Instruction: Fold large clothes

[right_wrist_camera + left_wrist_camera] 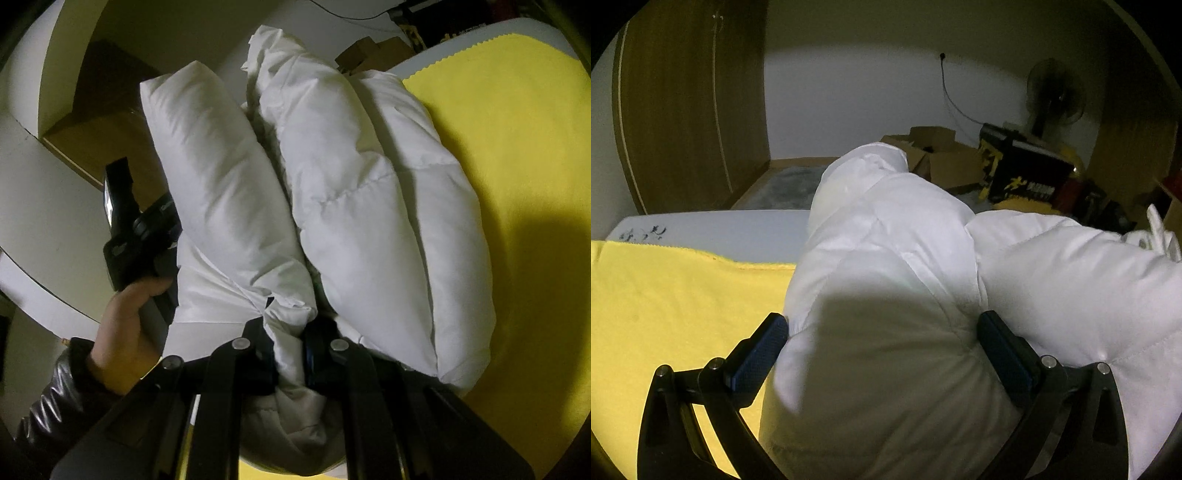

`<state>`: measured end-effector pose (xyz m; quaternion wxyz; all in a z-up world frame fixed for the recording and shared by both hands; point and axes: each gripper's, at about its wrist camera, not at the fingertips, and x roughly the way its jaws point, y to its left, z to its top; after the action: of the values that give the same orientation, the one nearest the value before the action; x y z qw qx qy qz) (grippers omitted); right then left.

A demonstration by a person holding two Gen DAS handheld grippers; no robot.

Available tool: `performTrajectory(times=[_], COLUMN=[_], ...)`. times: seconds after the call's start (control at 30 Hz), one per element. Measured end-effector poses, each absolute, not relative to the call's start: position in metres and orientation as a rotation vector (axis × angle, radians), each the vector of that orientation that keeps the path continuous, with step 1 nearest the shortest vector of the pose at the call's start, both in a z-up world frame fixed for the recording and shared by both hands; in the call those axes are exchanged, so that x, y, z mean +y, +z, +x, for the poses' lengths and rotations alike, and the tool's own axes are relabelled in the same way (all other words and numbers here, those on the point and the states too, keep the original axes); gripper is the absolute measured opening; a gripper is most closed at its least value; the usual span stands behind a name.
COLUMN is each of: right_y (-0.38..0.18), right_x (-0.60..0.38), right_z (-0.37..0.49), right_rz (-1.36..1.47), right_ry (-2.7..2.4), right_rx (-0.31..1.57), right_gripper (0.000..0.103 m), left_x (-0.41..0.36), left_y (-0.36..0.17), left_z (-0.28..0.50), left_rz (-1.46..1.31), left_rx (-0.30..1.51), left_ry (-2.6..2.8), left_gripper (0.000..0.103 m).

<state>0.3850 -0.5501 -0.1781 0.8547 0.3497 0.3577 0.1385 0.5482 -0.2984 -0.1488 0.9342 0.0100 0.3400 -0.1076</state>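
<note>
Glossy black puffer sleeve [55,391], black hand-held gripper [290,345], silver screws.

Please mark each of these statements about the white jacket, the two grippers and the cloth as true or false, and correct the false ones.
1. The right gripper is shut on a fold of the white puffer jacket. True.
2. The left gripper hangs over bare cloth with nothing between its fingers. False: a bulge of the jacket fills the space between its fingers.
3. The jacket lies on a yellow cloth. True.
4. The cloth under the jacket is blue. False: it is yellow.
5. A standing fan is by the far wall. True.
</note>
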Motion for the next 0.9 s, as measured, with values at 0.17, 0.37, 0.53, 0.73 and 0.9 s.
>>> performTrajectory(times=[0.17, 0.37, 0.53, 0.73, 0.9], right_y=[-0.178, -0.177, -0.179, -0.179, -0.176], right_x=[-0.552, -0.547, -0.548, -0.548, -0.544], right_z=[0.389, 0.388, 0.387, 0.386, 0.379], right_rz=[0.730, 0.723, 0.724, 0.721, 0.673], right_ry=[0.285, 0.284, 0.284, 0.283, 0.284], right_rx=[0.759, 0.760, 0.760, 0.760, 0.711], right_gripper=[0.008, 0.008, 0.008, 0.008, 0.009], left_x=[-0.300, -0.300, -0.301, -0.301, -0.286], left_y=[-0.155, -0.162, -0.166, -0.173, -0.171], left_z=[0.555, 0.562, 0.565, 0.574, 0.579], left_rz=[0.036, 0.030, 0.021, -0.003, -0.104], left_rx=[0.732, 0.779, 0.814, 0.859, 0.894], left_ry=[-0.215, -0.225, -0.235, -0.255, -0.311], left_gripper=[0.103, 0.103, 0.103, 0.103, 0.103])
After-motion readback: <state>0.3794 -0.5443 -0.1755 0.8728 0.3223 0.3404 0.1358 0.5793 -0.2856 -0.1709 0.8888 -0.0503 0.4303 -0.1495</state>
